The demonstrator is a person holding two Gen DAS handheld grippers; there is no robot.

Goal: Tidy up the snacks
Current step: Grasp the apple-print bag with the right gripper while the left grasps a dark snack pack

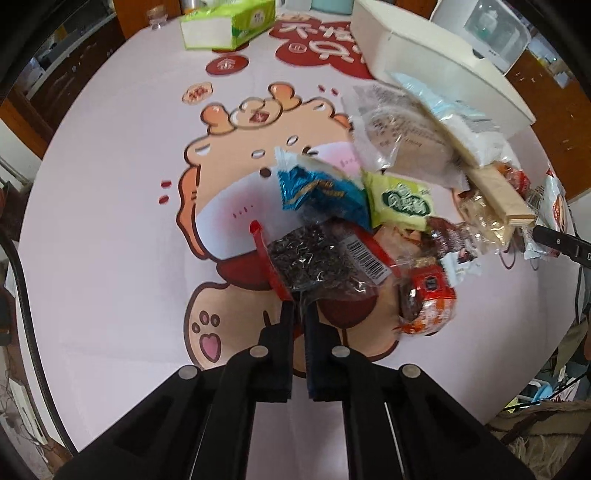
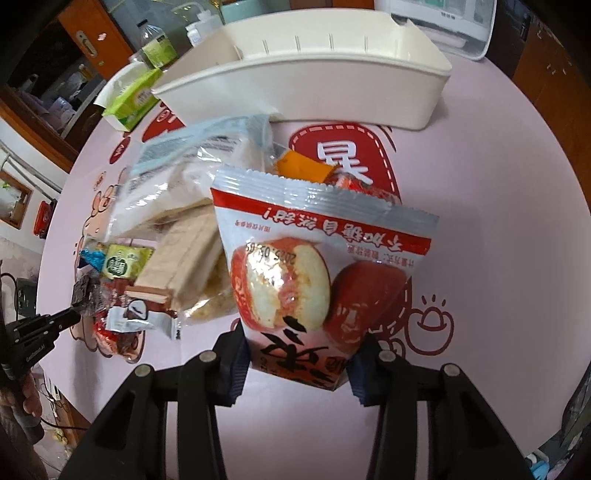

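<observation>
A round table under a smooth pink cartoon-print cloth carries a loose heap of crinkled foil and clear-film snack packets, with a rectangular white plastic bin and a green tissue pack beyond it. The left gripper is pinched fully closed on the edge of a transparent red-trimmed seed packet at the near side of the heap. The right gripper clamps the lower end of a glossy red-and-white apple-print pouch, which blocks the packets behind it.

Bright even light, glare on wrappers, fisheye warp, blurry edges.
</observation>
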